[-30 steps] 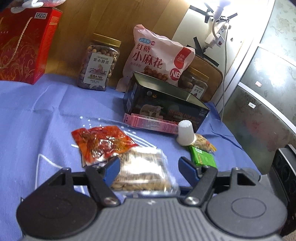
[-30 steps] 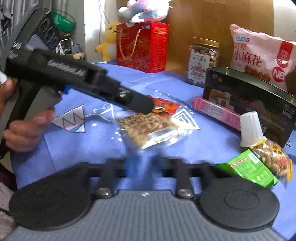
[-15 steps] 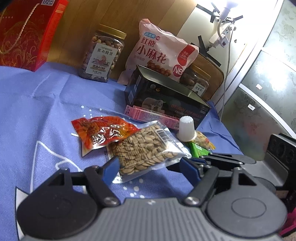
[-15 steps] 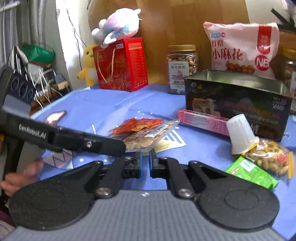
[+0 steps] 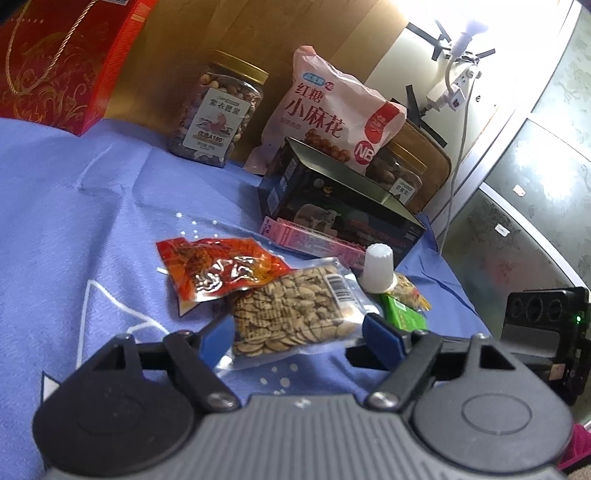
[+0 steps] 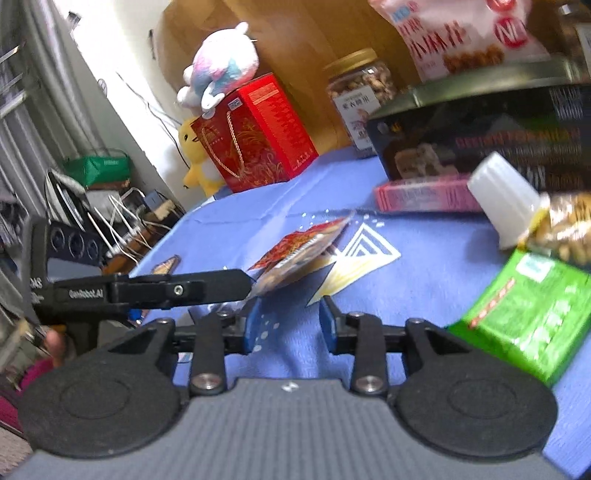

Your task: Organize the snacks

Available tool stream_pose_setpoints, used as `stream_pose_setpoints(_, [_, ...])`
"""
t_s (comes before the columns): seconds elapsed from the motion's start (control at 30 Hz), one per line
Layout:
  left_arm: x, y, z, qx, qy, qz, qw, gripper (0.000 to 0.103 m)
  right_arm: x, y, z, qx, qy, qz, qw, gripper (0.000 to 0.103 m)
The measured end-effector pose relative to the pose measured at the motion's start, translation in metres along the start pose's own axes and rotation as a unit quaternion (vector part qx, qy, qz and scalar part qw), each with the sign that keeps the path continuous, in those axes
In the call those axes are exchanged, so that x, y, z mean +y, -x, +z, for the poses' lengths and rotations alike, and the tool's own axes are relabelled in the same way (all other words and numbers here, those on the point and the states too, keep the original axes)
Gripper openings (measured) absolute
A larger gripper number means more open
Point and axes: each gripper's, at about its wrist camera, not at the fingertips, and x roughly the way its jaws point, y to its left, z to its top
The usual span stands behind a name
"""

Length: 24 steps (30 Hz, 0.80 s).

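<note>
Tilting downward, both tongs just opened: left tongs (image 5: 297,339) straddle seed packet (image 5: 295,312), right tongs (image 6: 290,325) empty.

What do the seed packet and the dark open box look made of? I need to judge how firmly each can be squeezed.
Seed packet: apparently thin clear plastic film, glossy; the seeds show through and the sealed edges crinkle. Dark open box: possibly metal tin, since its inner wall and rim look like smooth bare metal, though printed card cannot be ruled out.

Pink snack bag (image 6: 461,33) top cut off, blurred.
</note>
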Motion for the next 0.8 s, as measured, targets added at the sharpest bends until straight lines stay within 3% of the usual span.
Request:
stream_pose_setpoints(0.27, [0.005, 0.002, 0.000, -0.004, 0.012, -0.005, 0.9999, 0.079, -0.015, 0.001, 0.006, 0.008, -0.057, 0.033, 0.998, 0.039])
stream_pose_setpoints(0.53, [0.009, 0.000, -0.001, 0.001, 0.019, -0.007, 0.9998, 0.079, -0.023, 0.013, 0.009, 0.013, -0.057, 0.043, 0.997, 0.043])
stream_pose_setpoints(0.8, [0.013, 0.000, -0.001, 0.000, 0.027, -0.006, 0.9996, 0.079, -0.038, 0.010, 0.010, 0.022, -0.107, 0.077, 0.991, 0.043])
